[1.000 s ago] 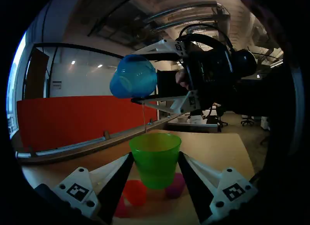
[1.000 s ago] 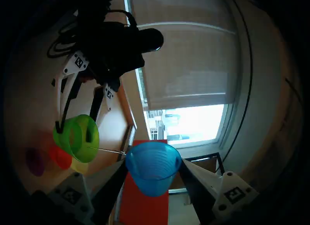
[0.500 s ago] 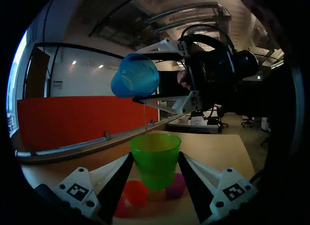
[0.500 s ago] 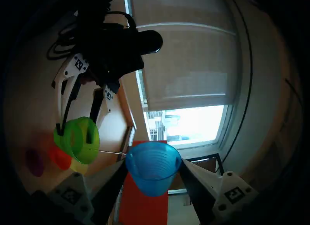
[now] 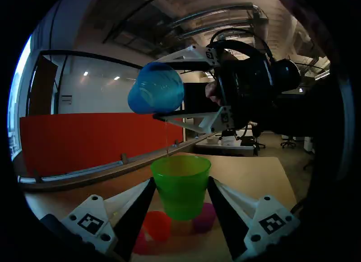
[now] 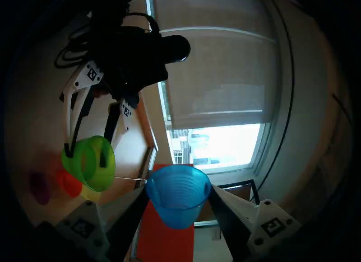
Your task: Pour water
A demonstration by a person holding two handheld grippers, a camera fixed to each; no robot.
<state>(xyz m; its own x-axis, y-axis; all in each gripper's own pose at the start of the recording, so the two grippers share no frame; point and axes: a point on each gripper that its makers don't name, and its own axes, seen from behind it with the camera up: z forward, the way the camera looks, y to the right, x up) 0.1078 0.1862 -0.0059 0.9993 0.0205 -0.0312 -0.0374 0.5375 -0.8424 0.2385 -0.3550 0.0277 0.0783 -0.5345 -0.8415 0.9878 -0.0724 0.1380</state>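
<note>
Your left gripper (image 5: 180,183) pinches the translucent green plastic cup (image 5: 181,194) upright at 6 o'clock, above the wooden table (image 5: 252,171). At 11 o'clock, your right gripper (image 5: 158,88) clamps the translucent blue plastic cup (image 5: 155,90), tipped over. A thin water stream (image 5: 166,138) drops from its rim into the green cup's mouth.
</note>
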